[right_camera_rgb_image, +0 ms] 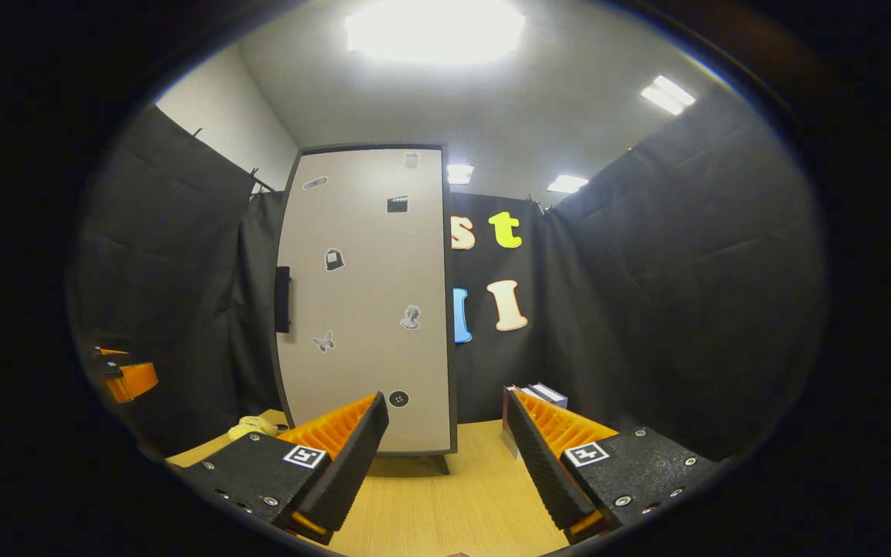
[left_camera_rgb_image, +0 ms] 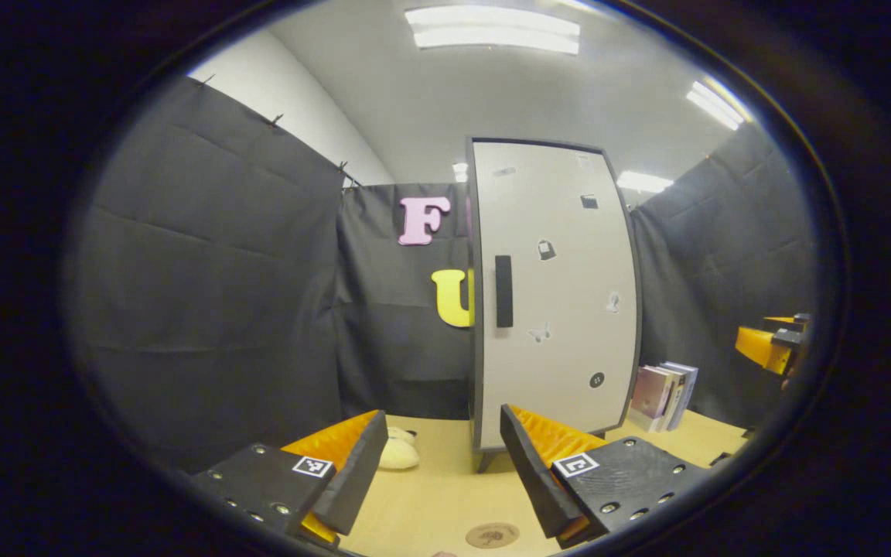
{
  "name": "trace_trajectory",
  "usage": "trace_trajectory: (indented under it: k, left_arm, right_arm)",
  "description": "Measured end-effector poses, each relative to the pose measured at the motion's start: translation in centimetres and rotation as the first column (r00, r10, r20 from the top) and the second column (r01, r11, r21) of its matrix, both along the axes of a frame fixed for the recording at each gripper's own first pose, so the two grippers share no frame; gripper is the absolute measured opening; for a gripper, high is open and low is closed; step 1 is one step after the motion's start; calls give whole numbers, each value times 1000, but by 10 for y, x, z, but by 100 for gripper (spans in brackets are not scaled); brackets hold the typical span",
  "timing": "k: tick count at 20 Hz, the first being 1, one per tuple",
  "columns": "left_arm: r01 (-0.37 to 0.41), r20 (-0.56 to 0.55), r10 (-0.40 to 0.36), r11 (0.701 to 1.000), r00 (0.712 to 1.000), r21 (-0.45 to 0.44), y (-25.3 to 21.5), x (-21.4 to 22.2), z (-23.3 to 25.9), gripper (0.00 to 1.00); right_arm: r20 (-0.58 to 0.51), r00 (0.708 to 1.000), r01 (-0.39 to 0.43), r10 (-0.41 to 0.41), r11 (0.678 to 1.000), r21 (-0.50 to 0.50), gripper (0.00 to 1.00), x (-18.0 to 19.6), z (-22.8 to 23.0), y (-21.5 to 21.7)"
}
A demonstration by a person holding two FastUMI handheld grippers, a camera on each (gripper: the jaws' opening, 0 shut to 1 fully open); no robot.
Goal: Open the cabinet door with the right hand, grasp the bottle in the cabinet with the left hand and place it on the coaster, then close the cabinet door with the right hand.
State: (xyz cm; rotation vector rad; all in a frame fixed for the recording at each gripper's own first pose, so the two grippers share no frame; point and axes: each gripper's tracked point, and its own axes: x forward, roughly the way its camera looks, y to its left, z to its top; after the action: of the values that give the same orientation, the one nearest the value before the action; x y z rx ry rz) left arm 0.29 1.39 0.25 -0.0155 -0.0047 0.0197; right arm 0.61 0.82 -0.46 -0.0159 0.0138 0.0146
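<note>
The right gripper (right_camera_rgb_image: pixel 445 464) was released, its two fingers wide apart and holding nothing, above the wooden bench (right_camera_rgb_image: pixel 445 503) and well short of the cabinet. The left gripper (left_camera_rgb_image: pixel 442 472) was also released and empty, hanging over the near part of the bench. In the left gripper view the right gripper appeared far at the right edge, and in the right gripper view the left one appeared far at the left edge.

Ahead of both stood the cabinet (left_camera_rgb_image: pixel 554 294) at the back of the bench, its pale door (right_camera_rgb_image: pixel 368 302) shut flat against the frame. The dark vertical handle (left_camera_rgb_image: pixel 504 292) sat near the door's left edge, and nothing touched it. The bottle was not visible; I judge it was behind the shut door.

The round coaster (left_camera_rgb_image: pixel 492 534) lay bare on the near edge of the bench, just in front of the left gripper. Some books (left_camera_rgb_image: pixel 663 396) leaned beside the cabinet on its right, and a small pale soft object (left_camera_rgb_image: pixel 397 452) lay on its left.

In my judgement no step was done: the door was not yet opened, so the grasp, the placing on the coaster and the closing all were left.
</note>
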Motion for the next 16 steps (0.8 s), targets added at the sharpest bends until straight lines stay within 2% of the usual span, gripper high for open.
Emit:
trace_trajectory:
  k: [8, 16]
  left_arm:
    - [-1, 17, 0, 1000, 1000, 19, 5, 6, 5, 87]
    - [-35, 23, 34, 999, 999, 27, 22, 0, 7, 87]
  right_arm:
    - [-3, 1000, -16, 16, 1000, 3, 96, 2, -2, 1]
    - [11, 997, -76, 76, 997, 8, 96, 20, 7, 34]
